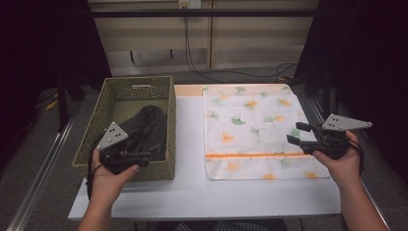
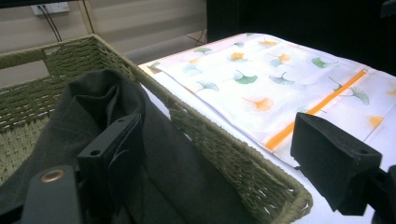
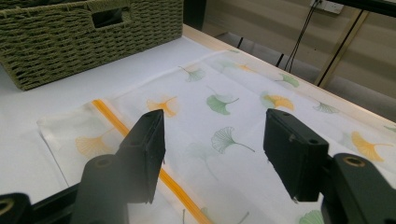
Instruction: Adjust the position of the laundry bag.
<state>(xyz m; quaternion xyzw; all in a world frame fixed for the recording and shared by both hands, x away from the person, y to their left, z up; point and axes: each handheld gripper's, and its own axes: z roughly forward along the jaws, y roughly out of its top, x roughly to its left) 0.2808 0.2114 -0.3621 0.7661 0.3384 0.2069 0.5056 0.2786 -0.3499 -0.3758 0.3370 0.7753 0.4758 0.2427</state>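
In the high view we see our left gripper [image 1: 144, 156] at lower left, over the near edge of the woven basket [image 1: 103, 108], its jaws spread with nothing pinched. The dark cloth [image 1: 149, 127] lies heaped inside the basket, right of its middle. In the left gripper view one jaw stands over that cloth [image 2: 60, 126] and may brush a fold, though the dim picture will not let us say; the other jaw stands outside, so the basket wall [image 2: 233, 154] sits between them.

Our right gripper [image 1: 299, 134] hangs at right of the frame over the right edge of the leaf-printed bag [image 1: 250, 120], jaws released and empty. The bag lies flat on the white table [image 1: 192, 192], just right of the basket, its orange strip [image 1: 255, 155] running across near the bottom. Cables [image 1: 190, 53] trail down the wall at top centre.
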